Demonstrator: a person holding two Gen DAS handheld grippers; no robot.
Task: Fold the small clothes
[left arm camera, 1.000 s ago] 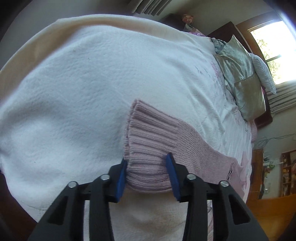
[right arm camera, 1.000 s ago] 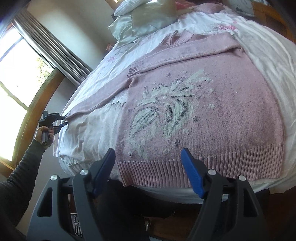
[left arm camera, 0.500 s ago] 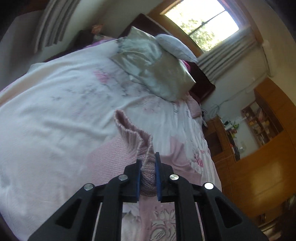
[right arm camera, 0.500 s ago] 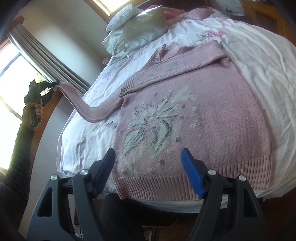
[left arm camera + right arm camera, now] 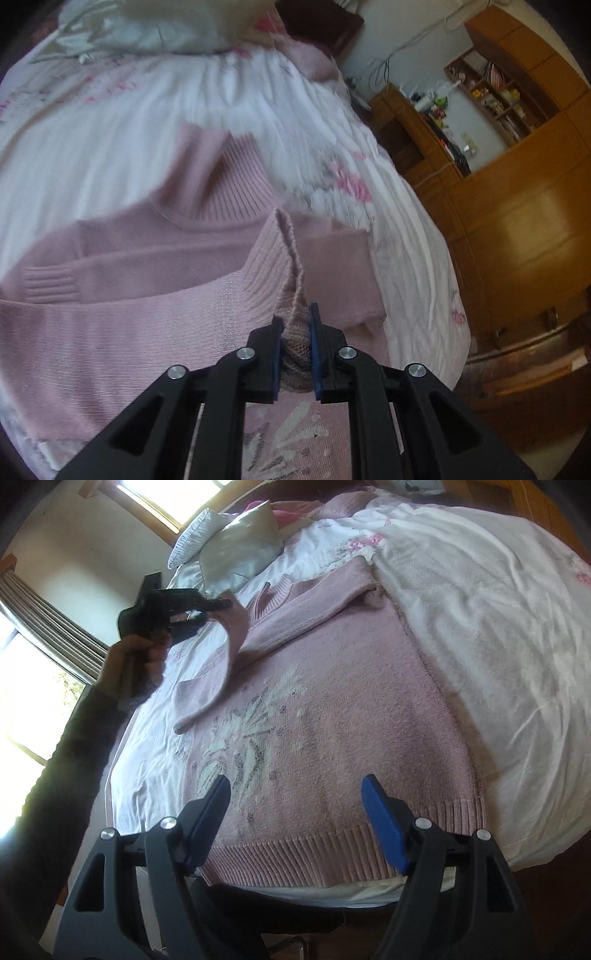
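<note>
Here the left tongs (image 5: 295, 325) were clenched on the ribbed cuff (image 5: 275, 254) of the pink knitted sweater (image 5: 332, 716), which lay spread across the white-covered bed (image 5: 480, 627). At the upper left of the right wrist view, a dark-sleeved arm reached up, its hand (image 5: 136, 661) raising that sleeve above the sweater's chest. The right tongs (image 5: 295, 794) hung released over the ribbed hem at the lower centre.

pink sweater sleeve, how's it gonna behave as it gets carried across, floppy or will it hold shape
Probably floppy: the sleeve sags in a curve from the left tool down to the sweater body. It likely grips well, since the ribbed cuff bunches thickly between the pads. It will probably drape wherever it is released and need smoothing.
</note>
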